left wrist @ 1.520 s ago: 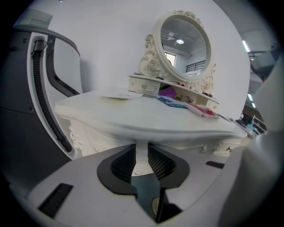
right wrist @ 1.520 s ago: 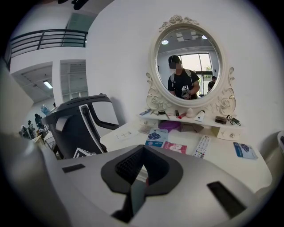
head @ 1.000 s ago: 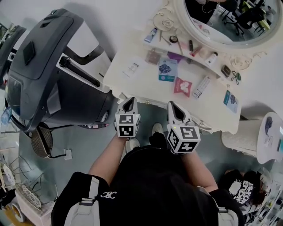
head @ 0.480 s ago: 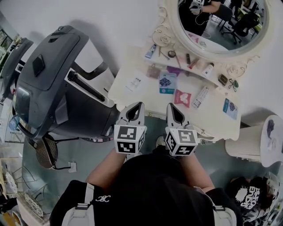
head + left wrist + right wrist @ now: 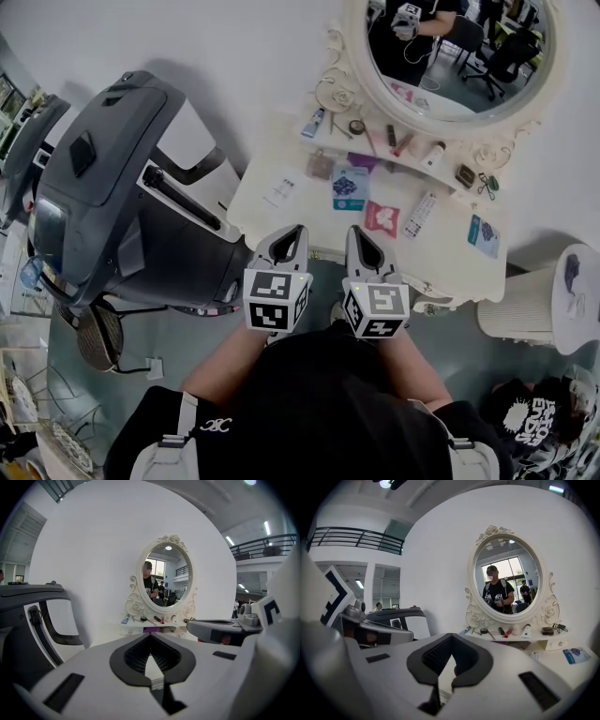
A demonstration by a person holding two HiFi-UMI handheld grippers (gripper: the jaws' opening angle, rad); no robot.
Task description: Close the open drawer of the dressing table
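Note:
The white dressing table [image 5: 260,201] stands against the wall under an oval mirror [image 5: 450,47]. Its front edge lies just beyond my grippers, and I cannot make out an open drawer below it in any view. The left gripper [image 5: 297,230] and right gripper [image 5: 354,231] are held side by side, tips at the table's front edge, both shut and empty. In the left gripper view the shut left gripper [image 5: 150,637] points at the mirror [image 5: 166,581]. The right gripper [image 5: 451,637] also faces the mirror [image 5: 506,578] in its own view, jaws together.
A big dark massage chair [image 5: 112,197] crowds the table's left side. A blue booklet [image 5: 350,187], red packet [image 5: 382,217], remote [image 5: 424,214] and small cosmetics lie on the tabletop. A white ribbed stool [image 5: 516,305] and a small side table [image 5: 577,300] stand at the right.
The head view has lifted, so more of the mirror shows. Both grippers have moved closer together and stay at the table's front edge, still shut.

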